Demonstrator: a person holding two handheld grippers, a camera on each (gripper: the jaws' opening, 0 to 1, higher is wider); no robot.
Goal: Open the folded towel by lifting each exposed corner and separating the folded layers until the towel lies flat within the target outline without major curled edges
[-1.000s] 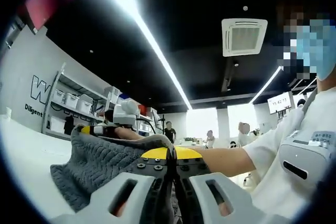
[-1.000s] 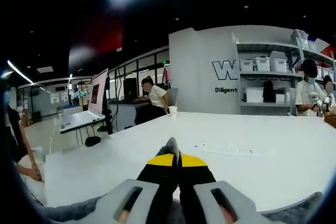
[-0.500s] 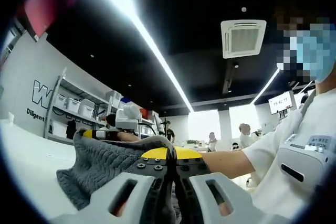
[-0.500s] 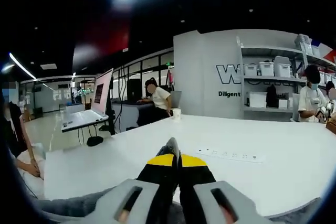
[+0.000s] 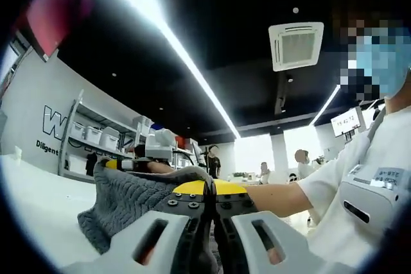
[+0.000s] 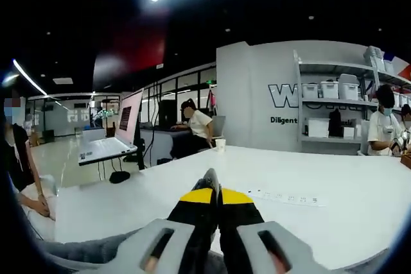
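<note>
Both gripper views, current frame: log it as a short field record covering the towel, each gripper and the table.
towel: grey knitted towel, held up above the white table, not flat
left gripper: jaws shut on towel
right gripper: jaws shut, grey fabric at their base
table items: paper cup, white strip
task state: unfolding not finished

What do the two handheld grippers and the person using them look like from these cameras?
Both the left gripper and the right gripper have black jaws capped with yellow near the tips, studded with small screws, rising from pale grey moulded bases with slotted openings. The person wears a white short-sleeved top with a grey device on the chest.
</note>
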